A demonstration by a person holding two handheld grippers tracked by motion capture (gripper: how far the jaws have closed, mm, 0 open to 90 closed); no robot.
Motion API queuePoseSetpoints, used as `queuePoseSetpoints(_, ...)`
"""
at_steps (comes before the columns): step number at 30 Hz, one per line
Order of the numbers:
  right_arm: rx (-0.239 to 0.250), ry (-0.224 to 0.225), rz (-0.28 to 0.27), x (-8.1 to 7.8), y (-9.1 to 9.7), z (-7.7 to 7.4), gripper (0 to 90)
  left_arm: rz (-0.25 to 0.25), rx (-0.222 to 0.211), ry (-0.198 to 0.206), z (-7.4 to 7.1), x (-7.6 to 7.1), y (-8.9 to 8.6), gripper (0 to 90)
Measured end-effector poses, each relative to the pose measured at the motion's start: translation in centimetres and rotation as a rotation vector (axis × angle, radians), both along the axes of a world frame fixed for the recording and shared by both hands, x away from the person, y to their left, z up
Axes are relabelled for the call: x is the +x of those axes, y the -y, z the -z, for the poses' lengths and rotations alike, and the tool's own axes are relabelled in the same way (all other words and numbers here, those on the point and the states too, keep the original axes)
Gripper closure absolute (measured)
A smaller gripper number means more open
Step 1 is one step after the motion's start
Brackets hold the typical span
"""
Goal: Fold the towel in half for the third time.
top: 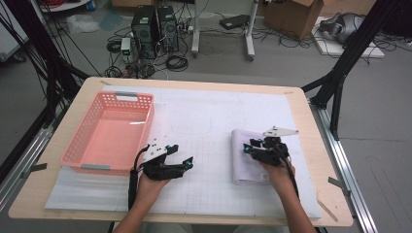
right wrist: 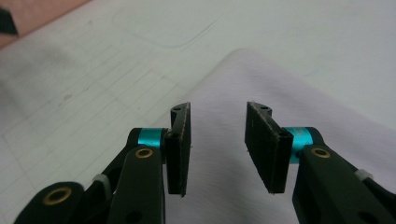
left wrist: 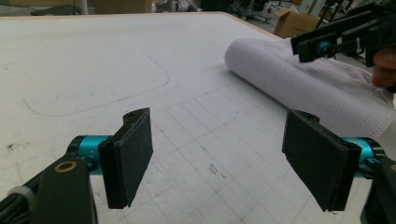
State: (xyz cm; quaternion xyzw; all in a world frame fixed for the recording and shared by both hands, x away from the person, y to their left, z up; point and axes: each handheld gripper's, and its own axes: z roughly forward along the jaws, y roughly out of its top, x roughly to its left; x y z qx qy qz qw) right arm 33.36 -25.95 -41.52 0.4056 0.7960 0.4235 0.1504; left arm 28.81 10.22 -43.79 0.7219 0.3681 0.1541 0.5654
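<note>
A folded white towel (top: 241, 170) lies on the right half of the white gridded mat (top: 209, 145). My right gripper (top: 249, 145) hovers over the towel's middle, pointing left. In the right gripper view its jaws (right wrist: 218, 107) stand open a little above the towel (right wrist: 243, 70), with nothing between the pads. My left gripper (top: 180, 154) rests low over the mat beside the basket, pointing right toward the towel. In the left gripper view it (left wrist: 218, 116) is wide open and empty, the towel's rolled fold (left wrist: 289, 79) lies ahead, and the right gripper (left wrist: 322, 44) hangs above that fold.
A pink plastic basket (top: 150, 116) stands empty at the table's left, close to my left hand; its edge shows pink (right wrist: 28, 18) in the right gripper view. Bare mat lies between the two grippers. Beyond the far table edge are cables, computer towers and boxes.
</note>
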Motion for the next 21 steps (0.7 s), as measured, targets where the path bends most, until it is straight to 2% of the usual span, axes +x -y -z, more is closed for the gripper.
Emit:
queuePoseSetpoints(3, -0.074, -0.049, -0.056, 0.4, -1.9, 1.1, 58.7, 0.0, -0.007, -0.004, 0.1, 0.1, 0.1, 25.0)
queuePoseSetpoints(5, -0.119, -0.033, -0.062, 0.4, -2.4, 1.3, 58.3, 0.001, -0.006, -0.007, 0.1, 0.0, 0.1, 25.0)
queuePoseSetpoints(7, -0.125, -0.029, -0.056, 0.0, -2.1, 1.0, 54.5, 0.006, -0.008, -0.008, 0.0, 0.0, 0.1, 25.1)
queuePoseSetpoints(8, -0.116, -0.018, -0.049, -0.3, -1.7, 0.7, 53.3, 0.005, -0.008, -0.007, 0.0, 0.0, 0.1, 25.2)
queuePoseSetpoints(10, -0.056, 0.001, -0.035, -1.7, -0.6, 0.2, 54.9, 0.003, -0.014, -0.007, 0.0, 0.0, 0.1, 25.2)
queuePoseSetpoints(11, -0.051, 0.015, -0.025, -2.5, 0.1, 0.1, 56.2, 0.002, -0.016, -0.006, 0.0, 0.0, 0.1, 25.2)
queuePoseSetpoints(15, -0.095, 0.009, 0.038, -4.6, 3.3, 0.9, 61.2, 0.0, -0.025, -0.007, 0.0, 0.1, 0.1, 25.0)
queuePoseSetpoints(21, -0.075, -0.016, 0.082, -6.5, 6.9, 1.7, 66.3, -0.004, -0.03, -0.011, -0.1, 0.2, 0.1, 22.5)
